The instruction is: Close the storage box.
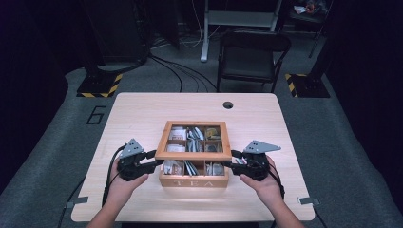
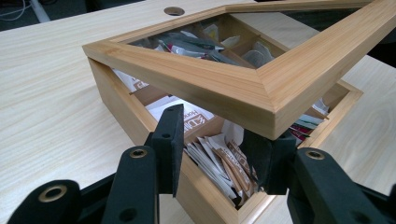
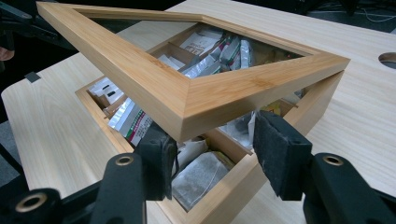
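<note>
Black jaws of the left gripper (image 2: 217,154) and right gripper (image 3: 212,161) sat spread under the near corners of the glass-paned lid (image 1: 193,155), propping rather than pinching it above the wooden tea box (image 1: 193,180) at mid-table. Opening looked partly done (hinges hidden); whether pads touched the wood stayed unclear.

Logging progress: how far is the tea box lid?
Done: lid is lifted partway at the front, hinged edge down at the back. In hand: left gripper and right gripper sit under its front corners, not clamped. Left: swing it fully open; tea bags untouched in the box.
</note>
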The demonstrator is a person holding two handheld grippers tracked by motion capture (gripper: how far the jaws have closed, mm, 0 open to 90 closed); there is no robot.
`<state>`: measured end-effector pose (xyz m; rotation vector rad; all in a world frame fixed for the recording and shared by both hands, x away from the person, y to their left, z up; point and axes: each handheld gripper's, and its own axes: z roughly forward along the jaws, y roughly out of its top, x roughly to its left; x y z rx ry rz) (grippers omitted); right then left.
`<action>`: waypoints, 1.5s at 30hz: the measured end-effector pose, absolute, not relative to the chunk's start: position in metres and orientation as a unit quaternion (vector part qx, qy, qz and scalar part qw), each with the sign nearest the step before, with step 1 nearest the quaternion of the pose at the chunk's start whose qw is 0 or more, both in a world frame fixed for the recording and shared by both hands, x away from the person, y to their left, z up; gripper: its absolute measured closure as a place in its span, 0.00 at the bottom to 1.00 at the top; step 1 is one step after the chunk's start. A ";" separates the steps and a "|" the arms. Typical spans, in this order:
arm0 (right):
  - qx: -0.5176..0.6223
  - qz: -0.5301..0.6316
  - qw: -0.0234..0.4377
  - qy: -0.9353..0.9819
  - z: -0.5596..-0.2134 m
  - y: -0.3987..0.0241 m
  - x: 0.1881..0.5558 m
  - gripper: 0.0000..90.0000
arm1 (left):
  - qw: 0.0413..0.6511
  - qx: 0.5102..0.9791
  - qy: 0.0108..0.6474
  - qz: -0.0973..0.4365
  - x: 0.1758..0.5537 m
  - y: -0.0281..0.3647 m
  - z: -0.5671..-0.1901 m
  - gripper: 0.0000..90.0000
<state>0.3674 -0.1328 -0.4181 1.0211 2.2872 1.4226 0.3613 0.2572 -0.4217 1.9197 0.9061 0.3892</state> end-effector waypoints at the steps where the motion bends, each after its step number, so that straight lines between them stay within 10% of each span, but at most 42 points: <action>1: 0.351 0.491 0.130 0.787 -0.419 -0.132 0.367 0.55 | 0.474 0.782 0.372 0.159 0.361 0.257 -0.423 0.65; 45: 0.341 0.448 0.132 0.815 -0.448 -0.123 0.349 0.52 | 0.461 0.798 0.365 0.132 0.336 0.253 -0.452 0.63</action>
